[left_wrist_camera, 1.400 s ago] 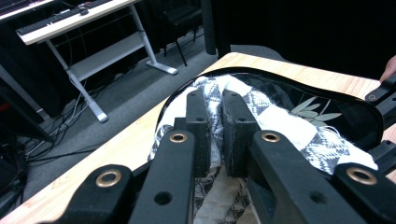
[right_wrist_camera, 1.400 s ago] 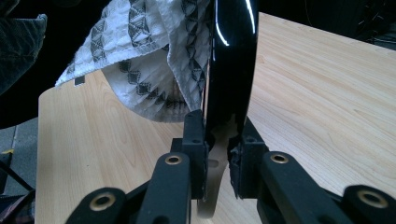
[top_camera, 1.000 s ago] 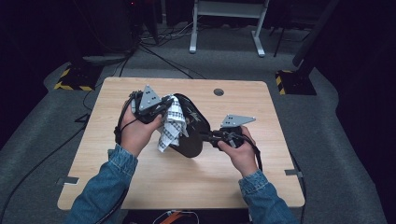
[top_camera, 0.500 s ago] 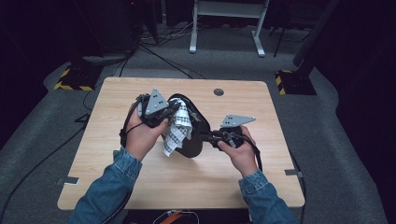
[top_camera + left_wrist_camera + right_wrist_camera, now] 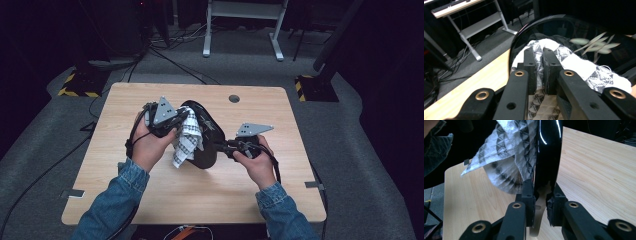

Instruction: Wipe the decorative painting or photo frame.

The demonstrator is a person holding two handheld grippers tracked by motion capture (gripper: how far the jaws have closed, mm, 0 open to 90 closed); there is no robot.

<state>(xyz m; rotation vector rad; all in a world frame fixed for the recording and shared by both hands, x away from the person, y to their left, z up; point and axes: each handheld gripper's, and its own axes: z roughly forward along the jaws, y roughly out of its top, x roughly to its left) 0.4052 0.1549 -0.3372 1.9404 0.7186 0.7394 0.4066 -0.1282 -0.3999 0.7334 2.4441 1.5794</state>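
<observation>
One cloth (image 5: 576, 66) pinched in left hand-held gripper (image 5: 539, 62), vs black plate (image 5: 207, 145).

1. A glossy black plate (image 5: 205, 145) with a leaf motif is held tilted on edge above the table, at the centre of the high view.
2. A crumpled white cloth (image 5: 187, 140) with a black pattern presses its face at centre-left, one end dangling.

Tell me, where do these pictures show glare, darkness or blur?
High view: the pale wooden table is evenly lit, the room around it dark. Right gripper view: a bright streak of glare runs down the glossy black plate. Left gripper view: the plate's leaf pattern looks smeared, the patterned white cloth stays sharp.
</observation>
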